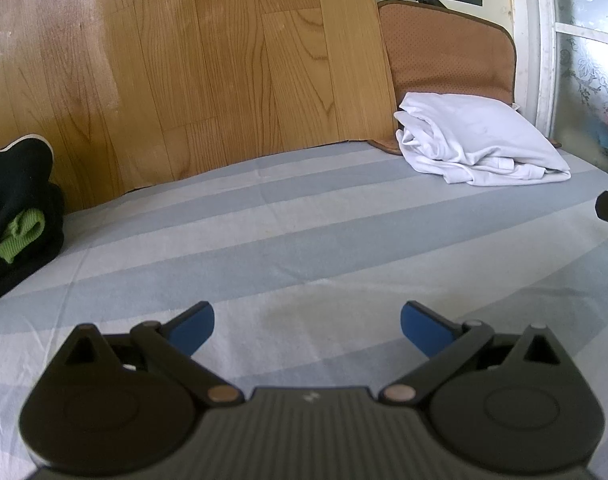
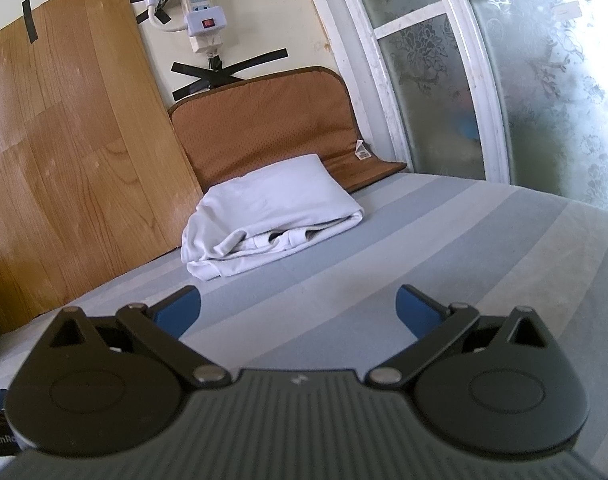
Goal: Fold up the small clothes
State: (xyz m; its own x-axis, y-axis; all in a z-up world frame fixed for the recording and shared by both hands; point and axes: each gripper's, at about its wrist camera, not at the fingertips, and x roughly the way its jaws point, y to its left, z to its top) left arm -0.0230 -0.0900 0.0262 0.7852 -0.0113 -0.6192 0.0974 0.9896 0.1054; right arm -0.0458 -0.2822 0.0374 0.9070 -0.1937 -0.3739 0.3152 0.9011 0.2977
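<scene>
One folded white garment [image 2: 272, 216] lies on the striped bed sheet [image 1: 304, 240], and one dark pile with a green piece [image 1: 18, 224] sits at the sheet's left edge, well apart from the white garment. Two grippers hover over the sheet — the left gripper [image 1: 307, 326] and the right gripper [image 2: 298, 310], each with its blue-padded fingers spread apart and holding nothing. Just behind the white garment a brown cushion [image 2: 264, 120] leans against the wall, beside a wood-grain panel [image 2: 64, 160]; a power strip [image 2: 202, 12] hangs above the cushion, and a frosted, flower-patterned window [image 2: 523, 80] stands to its right. The garment is bulky, with loose creased layers showing at its front edge.
</scene>
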